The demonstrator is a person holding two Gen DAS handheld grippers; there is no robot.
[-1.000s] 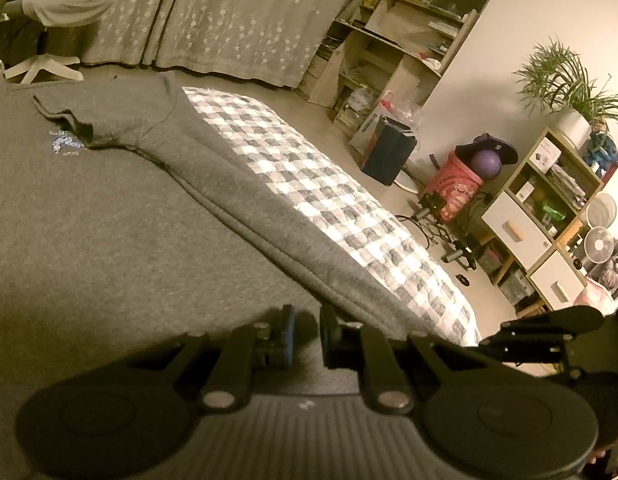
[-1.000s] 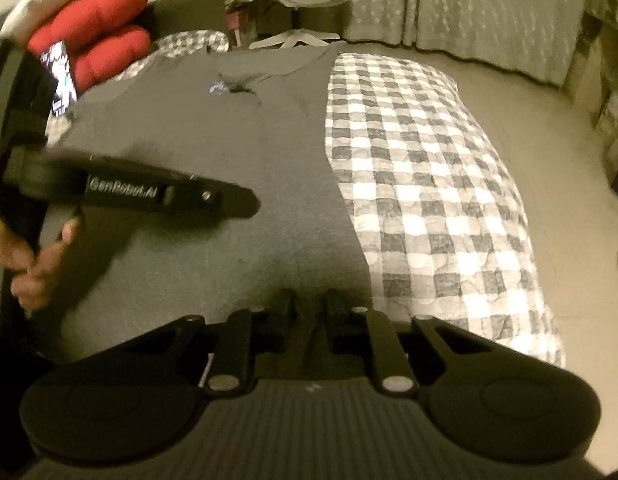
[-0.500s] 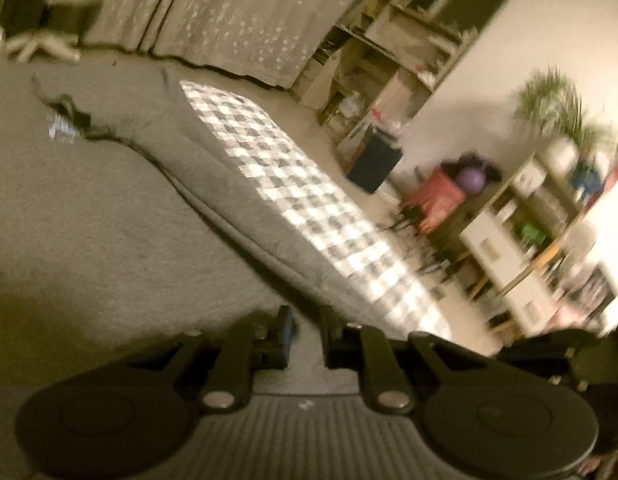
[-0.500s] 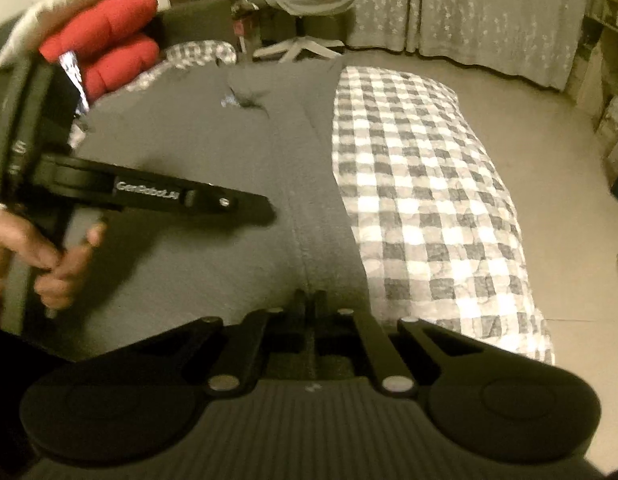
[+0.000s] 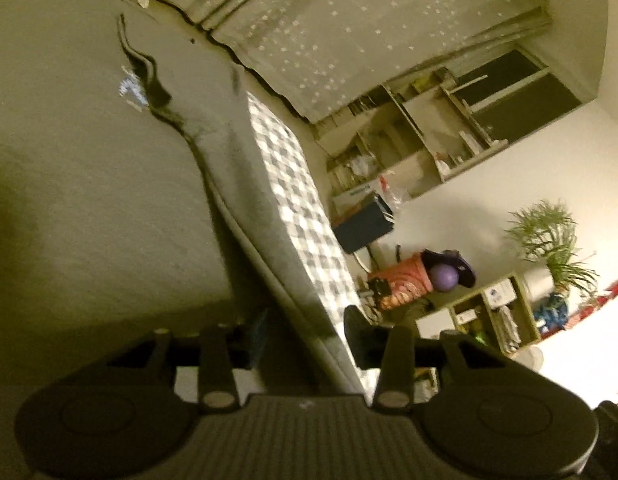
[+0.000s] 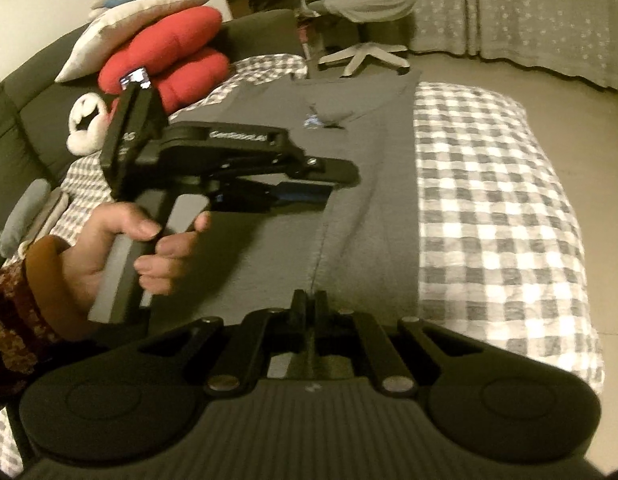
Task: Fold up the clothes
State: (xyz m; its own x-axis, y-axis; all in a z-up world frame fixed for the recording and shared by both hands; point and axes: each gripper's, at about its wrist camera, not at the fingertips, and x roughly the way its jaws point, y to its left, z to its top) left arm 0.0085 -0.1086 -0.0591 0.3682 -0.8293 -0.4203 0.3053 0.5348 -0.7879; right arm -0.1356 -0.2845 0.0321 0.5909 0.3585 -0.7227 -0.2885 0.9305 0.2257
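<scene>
Shirt (image 6: 269, 248) edge pinched in right tool (image 6: 309, 304).

A plain grey garment (image 6: 293, 184) covers a grey-and-white checked mattress (image 6: 489, 200); red cushions (image 6: 177, 56) sit at ten o'clock, both grippers black.

One gripper opens, the other pinches

The left hand-held gripper (image 5: 305, 334) has rolled to one side and its jaws are opening around the folded edge of the grey shirt (image 5: 245, 208). The right hand-held gripper (image 6: 309, 306) has shut on the shirt's edge and lifted it.
</scene>
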